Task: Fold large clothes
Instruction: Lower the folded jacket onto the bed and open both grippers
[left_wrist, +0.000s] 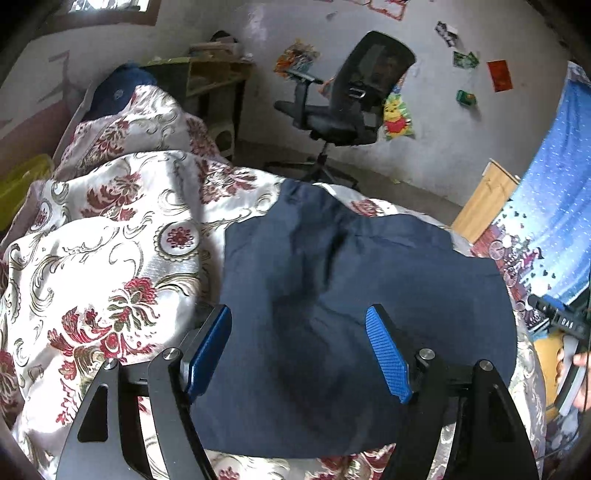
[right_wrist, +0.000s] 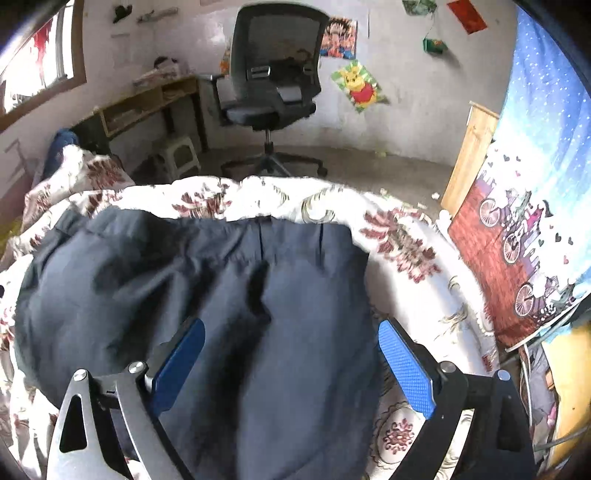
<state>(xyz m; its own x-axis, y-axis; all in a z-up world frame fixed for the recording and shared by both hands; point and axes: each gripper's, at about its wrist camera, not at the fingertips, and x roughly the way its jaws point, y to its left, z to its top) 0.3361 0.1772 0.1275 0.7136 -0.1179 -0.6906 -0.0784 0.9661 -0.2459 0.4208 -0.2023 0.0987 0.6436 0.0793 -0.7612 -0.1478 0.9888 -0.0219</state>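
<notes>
Left gripper (left_wrist: 297, 354), right gripper (right_wrist: 291, 365): jaws spread, empty, lower frame, over navy garment (left_wrist: 369, 295); risk of snagging floral quilt (left_wrist: 110, 240)

A bed (left_wrist: 110, 236) covered by a white quilt (right_wrist: 406, 236) with red floral patterns carries a dark navy garment (left_wrist: 351, 295), spread fairly flat with a few creases across the quilt.

Trousers (left_wrist: 354, 295) lie flat on bedspread (left_wrist: 110, 240), toward its right side. Office chair (right_wrist: 269, 85) stands behind the bed; counter (right_wrist: 147, 99) to chair's left, stool (right_wrist: 181, 153) under it. Curtain (right_wrist: 535, 203) hangs at right.
</notes>
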